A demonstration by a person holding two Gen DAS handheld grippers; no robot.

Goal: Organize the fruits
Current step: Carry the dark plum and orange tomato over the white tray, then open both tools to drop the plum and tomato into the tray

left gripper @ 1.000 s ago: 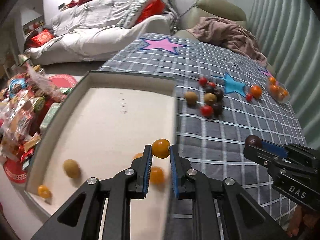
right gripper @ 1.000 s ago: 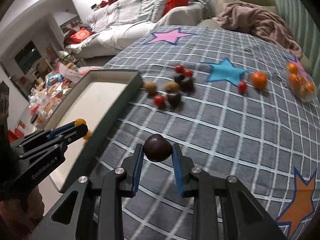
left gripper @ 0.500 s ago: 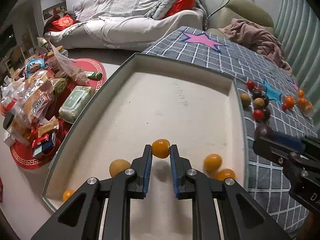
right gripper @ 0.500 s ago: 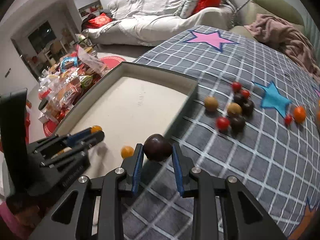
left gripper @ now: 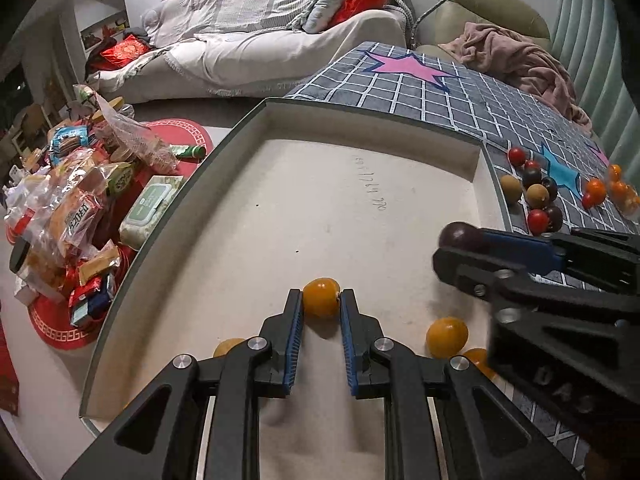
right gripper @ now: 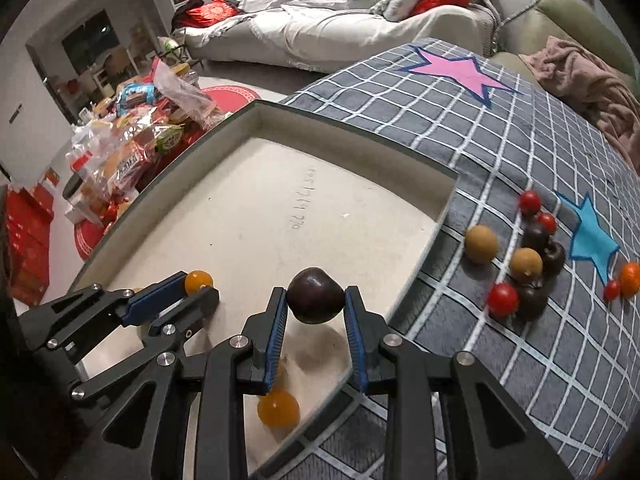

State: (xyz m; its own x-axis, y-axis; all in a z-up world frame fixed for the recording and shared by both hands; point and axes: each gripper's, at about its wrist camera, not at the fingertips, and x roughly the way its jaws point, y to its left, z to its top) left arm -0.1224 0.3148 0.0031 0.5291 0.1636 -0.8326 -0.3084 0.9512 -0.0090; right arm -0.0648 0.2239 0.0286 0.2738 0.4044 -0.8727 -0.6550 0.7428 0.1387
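Fruit is held in both tools above a shallow rectangular cream tray with a dark rim (left gripper: pixel 360 208). A small orange oval fruit (left gripper: pixel 321 297) is clamped between the blue pads of the left tool (left gripper: pixel 320 308), over the near part of the tray floor. A round dark purple fruit (right gripper: pixel 316 301) is pinched by the right tool (right gripper: pixel 316 312), over the tray's near right area, close to its right wall. In the left wrist view the right tool is seen from the side, at the right, with the purple fruit at its tip. Several loose orange fruits (left gripper: pixel 447 337) are seen lying on the tray floor near the tools. The tray is set on a grey checked blanket with coloured stars (right gripper: pixel 520 152). To the right of the tray, on the blanket, a cluster of small red, brown and dark fruits (right gripper: pixel 520 268) is gathered, with more orange fruits (left gripper: pixel 596 191) beyond a blue star. Packaged snacks (left gripper: pixel 76 200) are piled on the floor to the left.
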